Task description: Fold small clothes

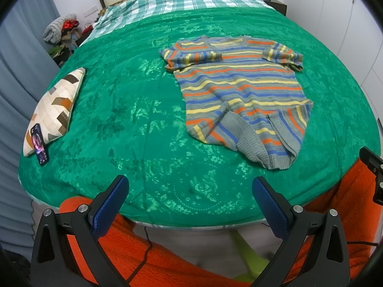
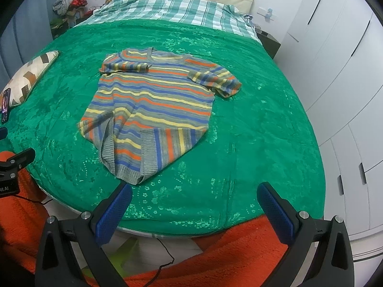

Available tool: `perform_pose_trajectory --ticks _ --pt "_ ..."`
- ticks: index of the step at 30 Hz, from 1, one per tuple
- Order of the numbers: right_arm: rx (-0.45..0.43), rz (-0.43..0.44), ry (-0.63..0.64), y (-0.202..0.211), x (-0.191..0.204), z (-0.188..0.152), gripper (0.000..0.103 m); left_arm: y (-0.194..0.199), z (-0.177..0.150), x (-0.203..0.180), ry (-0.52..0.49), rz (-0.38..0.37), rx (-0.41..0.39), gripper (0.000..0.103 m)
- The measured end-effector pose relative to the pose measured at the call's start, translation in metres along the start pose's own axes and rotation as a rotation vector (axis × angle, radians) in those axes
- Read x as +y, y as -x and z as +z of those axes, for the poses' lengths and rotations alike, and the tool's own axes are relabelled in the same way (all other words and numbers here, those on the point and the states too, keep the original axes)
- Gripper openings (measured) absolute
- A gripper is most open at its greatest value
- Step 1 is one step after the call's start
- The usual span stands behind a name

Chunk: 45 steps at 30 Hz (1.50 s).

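Note:
A small striped knit top in grey, blue, orange and yellow lies on the green bedspread, neck toward the headboard. Its left sleeve is folded in over the chest, and its hem is rumpled, with both lower corners turned up. My left gripper hovers open over the bed's near edge, to the left of the hem and short of it. My right gripper is open too, just short of the hem's near tip, holding nothing.
A patterned cushion lies at the bed's left edge with a phone leaning on it. Orange fleece fabric fills the foreground below the bed. White wardrobe doors stand on the right.

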State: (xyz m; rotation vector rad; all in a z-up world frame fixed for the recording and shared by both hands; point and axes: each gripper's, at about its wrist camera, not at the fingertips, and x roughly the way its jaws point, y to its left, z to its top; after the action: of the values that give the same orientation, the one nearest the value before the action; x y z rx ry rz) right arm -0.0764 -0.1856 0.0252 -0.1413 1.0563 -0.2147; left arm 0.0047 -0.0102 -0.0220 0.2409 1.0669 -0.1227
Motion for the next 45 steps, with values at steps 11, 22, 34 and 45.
perform_pose_trajectory --ticks 11,22,34,45 --pt "0.007 -0.002 -0.005 -0.001 -0.001 -0.002 0.103 0.0 -0.001 0.0 0.001 -0.002 0.005 0.103" --pt "0.018 -0.002 -0.01 -0.004 -0.001 -0.003 0.103 -0.003 -0.002 -0.002 -0.003 -0.004 0.009 0.103" --pt "0.016 -0.001 -0.016 -0.004 -0.001 -0.003 0.103 -0.003 -0.002 -0.002 -0.002 -0.004 0.011 0.103" --pt "-0.054 0.078 0.056 -0.037 -0.016 0.027 0.103 -0.005 -0.004 0.021 0.091 -0.002 0.016 0.103"
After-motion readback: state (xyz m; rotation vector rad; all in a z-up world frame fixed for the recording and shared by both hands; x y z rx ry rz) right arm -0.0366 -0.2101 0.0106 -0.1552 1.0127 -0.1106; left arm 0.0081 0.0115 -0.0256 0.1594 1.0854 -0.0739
